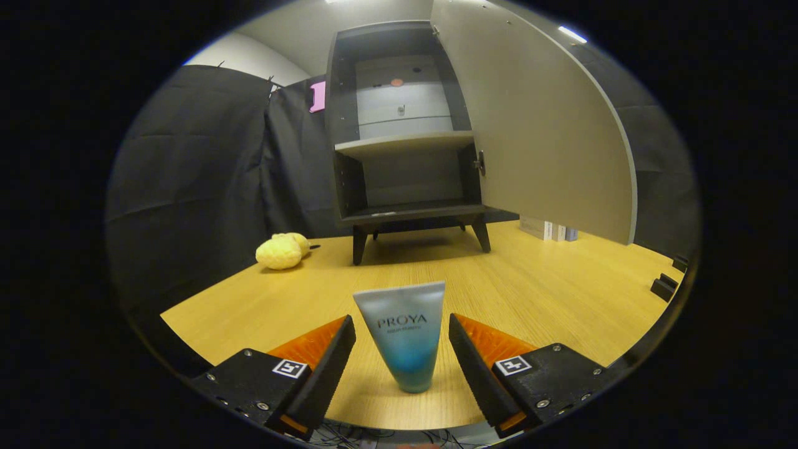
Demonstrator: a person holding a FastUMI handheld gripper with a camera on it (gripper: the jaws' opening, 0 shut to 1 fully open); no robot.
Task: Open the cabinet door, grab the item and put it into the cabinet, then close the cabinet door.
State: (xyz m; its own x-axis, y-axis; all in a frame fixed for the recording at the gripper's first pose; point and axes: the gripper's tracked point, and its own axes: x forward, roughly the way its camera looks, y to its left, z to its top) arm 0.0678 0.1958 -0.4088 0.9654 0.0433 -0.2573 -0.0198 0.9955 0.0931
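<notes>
A pale blue cosmetic tube [403, 334] stands upright on its cap on the wooden table [548, 293], right between my two fingers. My gripper [402, 330] is open, with a gap on each side of the tube, so neither finger touches it. Beyond it, at the back of the table, stands a small dark cabinet [405, 137] on short legs. Its grey door [536, 118] is swung wide open to the right. Inside, a middle shelf [404, 143] and a lower floor [411, 210] show, both bare.
A yellow plush toy [282, 251] lies on the table left of the cabinet. Small white boxes [548, 230] stand behind the open door. Two dark blocks [667, 284] sit at the table's right edge. Black cloth walls close off the back and left.
</notes>
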